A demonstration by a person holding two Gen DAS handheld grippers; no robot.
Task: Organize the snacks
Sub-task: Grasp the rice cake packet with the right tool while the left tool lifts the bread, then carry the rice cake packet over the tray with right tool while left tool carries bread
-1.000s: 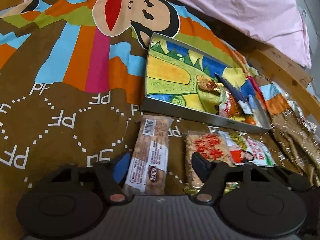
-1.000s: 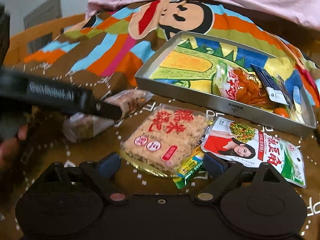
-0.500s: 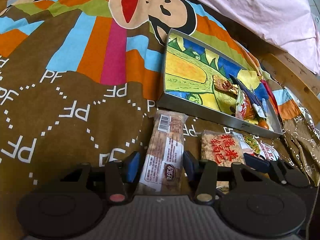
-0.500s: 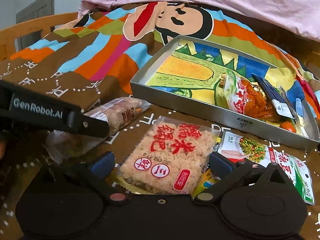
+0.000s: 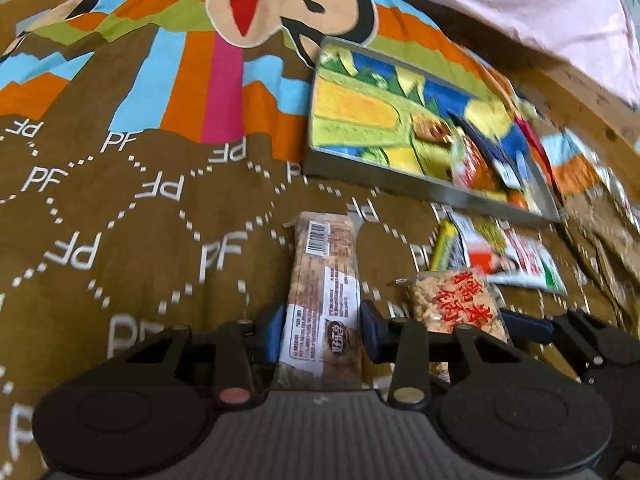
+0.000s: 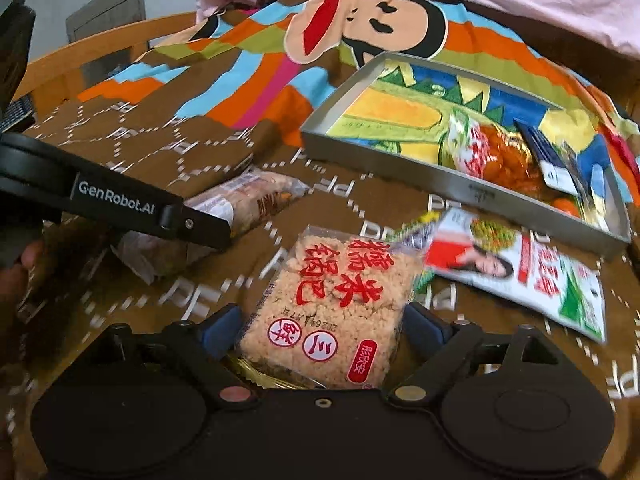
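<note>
On the patterned bedspread [image 5: 120, 208], just short of the metal tray [image 6: 452, 186], your left gripper [image 5: 322, 326] has its pads pressed against both long edges of the long snack bar [image 5: 324, 280], so it is clamped on it. Your right gripper [image 6: 320, 326] brackets the square rice cake pack [image 6: 332, 312]; the pads sit at its sides, but contact cannot be confirmed. Judgement: both packs are light, with slippery crinkly film and brittle contents, so hold across the narrow middle and squeeze gently. Count outside the tray: one bar, one rice cake pack, one flat white pouch [image 6: 520, 272], one small yellow-green packet [image 6: 416, 226]. Several packets already lie in the tray's right end; exact number unclear.
</note>
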